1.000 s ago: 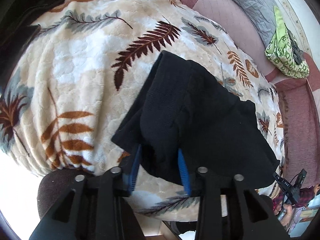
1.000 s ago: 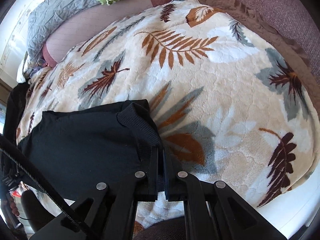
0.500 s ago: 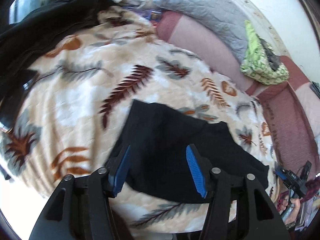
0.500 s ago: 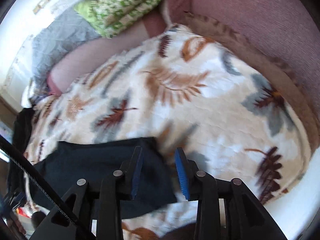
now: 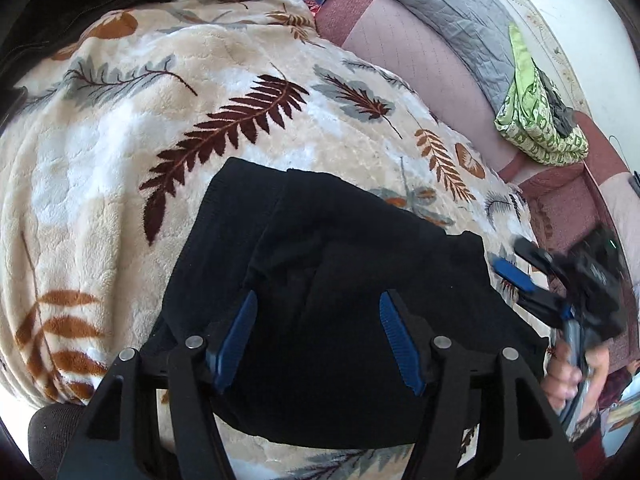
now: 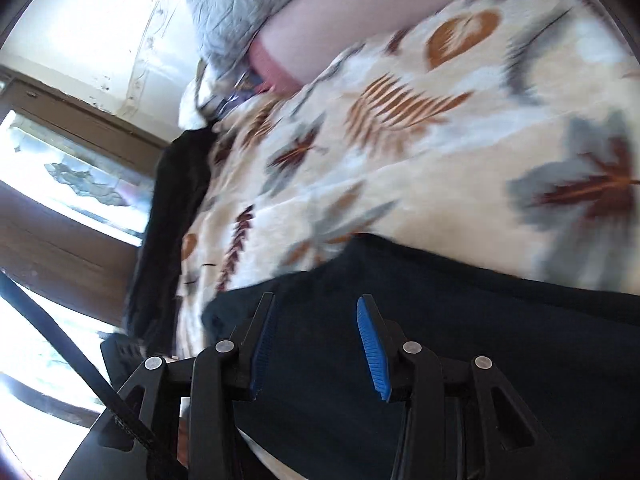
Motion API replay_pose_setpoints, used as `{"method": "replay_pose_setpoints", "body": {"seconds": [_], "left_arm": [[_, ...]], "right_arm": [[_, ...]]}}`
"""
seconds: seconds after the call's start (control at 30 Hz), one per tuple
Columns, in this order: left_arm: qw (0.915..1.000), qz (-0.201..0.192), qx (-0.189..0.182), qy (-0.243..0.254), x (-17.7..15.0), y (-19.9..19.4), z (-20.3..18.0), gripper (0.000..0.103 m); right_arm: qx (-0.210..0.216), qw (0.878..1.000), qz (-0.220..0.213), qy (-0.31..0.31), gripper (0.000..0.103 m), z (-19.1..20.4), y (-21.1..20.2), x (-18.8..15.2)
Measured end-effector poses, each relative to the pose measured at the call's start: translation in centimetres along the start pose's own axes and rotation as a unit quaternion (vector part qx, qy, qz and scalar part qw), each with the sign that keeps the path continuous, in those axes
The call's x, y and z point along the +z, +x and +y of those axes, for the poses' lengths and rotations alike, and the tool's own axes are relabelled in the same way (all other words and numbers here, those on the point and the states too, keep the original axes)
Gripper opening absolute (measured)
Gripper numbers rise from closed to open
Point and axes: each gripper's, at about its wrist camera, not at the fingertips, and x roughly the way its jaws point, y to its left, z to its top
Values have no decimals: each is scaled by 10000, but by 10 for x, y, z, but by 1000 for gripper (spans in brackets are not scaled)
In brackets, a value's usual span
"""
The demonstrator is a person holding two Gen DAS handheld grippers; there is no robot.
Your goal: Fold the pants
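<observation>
Black pants (image 5: 332, 280) lie folded, flat.

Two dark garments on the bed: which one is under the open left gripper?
The folded black pants in the middle of the leaf-print blanket, right beneath the left gripper. The other dark garment lies bunched at the blanket's far edge.

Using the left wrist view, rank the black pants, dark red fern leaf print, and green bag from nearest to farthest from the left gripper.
1. Black pants, directly under the open left gripper.
2. Dark red fern leaf print, ahead, to the left.
3. Green bag, far right, by the wall.
</observation>
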Motion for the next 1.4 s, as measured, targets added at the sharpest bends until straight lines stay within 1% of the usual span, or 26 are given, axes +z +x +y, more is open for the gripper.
{"method": "replay_pose_setpoints", "body": {"seconds": [0.03,0.07,0.1,0.13,0.17,0.2,0.23,0.27,0.3,0.33,0.37,0.4,0.43,0.5,0.53,0.6,0.67,0.7,0.77,0.87,0.93,1.0,1.07,1.17,1.3,1.4], "left_arm": [[10000,-36,5,59,-1,1,-1,63],[9999,-49,8,97,-2,1,-1,63],[9999,-55,10,118,-2,0,-2,63],[9999,-52,7,143,-2,1,-2,63],[9999,-49,6,157,-1,1,-1,63],[9998,-51,-4,166,-1,1,-1,63],[9998,-50,-16,169,0,1,-1,63],[9998,-39,-40,172,1,1,0,63],[9998,-24,-65,168,1,1,1,63],[9998,-10,-101,151,2,0,2,63],[9998,9,-149,123,3,-1,3,63],[9998,29,-184,98,3,-3,3,63],[9997,36,-209,90,4,-8,2,63],[9997,-39,-176,164,4,-21,-3,63],[9996,-100,-141,237,3,-27,-7,64],[9991,-163,-121,382,1,-37,-17,66],[9982,-133,-171,551,-2,-42,-31,69],[9977,-84,-213,644,-4,-43,-39,69],[9961,22,-288,830,-7,-42,-55,69],[9924,210,-402,1141,-13,-33,-86,69],[9888,386,-525,1341,-17,-24,-111,69],[9840,509,-701,1557,-20,-18,-137,69],[9771,597,-846,1861,-25,-13,-167,69],[9618,737,-1057,2417,-34,-3,-216,69],[9394,1060,-1288,2996,-51,26,-284,69],[9252,1375,-1437,3231,-59,58,-329,69]], "right_arm": [[145,9998,127,84,46,-1,17,4],[127,9996,215,164,46,-1,37,10],[-41,9995,227,199,46,-4,51,14],[-383,9988,214,224,46,-8,66,21],[-770,9967,172,215,35,-16,77,28],[-926,9955,40,205,25,-22,84,36],[-1078,9939,-89,230,10,-26,84,43],[-1294,9910,-186,276,16,-26,80,46],[-1614,9858,-334,314,26,-26,72,48],[-1620,9849,-536,302,39,-23,57,47],[-1458,9869,-634,261,47,-22,44,44],[-1335,9883,-714,189,48,-21,25,40],[-1335,9878,-792,101,50,-20,7,33],[-1401,9849,-1020,-8,60,-21,-33,15],[-1446,9821,-1208,7,68,-25,-57,3],[-1531,9753,-1574,219,70,-43,-104,-17],[-1576,9683,-1821,662,70,-68,-153,-38],[-1511,9657,-1900,923,70,-82,-171,-49],[-1267,9550,-2253,1454,70,-105,-209,-79],[-935,9388,-2723,1889,73,-122,-250,-113],[-830,9314,-2915,2017,75,-126,-265,-129],[-851,9315,-2921,1994,76,-124,-267,-139],[-1023,9314,-2902,1943,77,-125,-264,-145],[-1259,9300,-2803,2017,77,-140,-259,-161],[-1201,9318,-2711,2095,77,-158,-249,-180],[-1198,9375,-2589,1991,77,-162,-237,-184]]}}
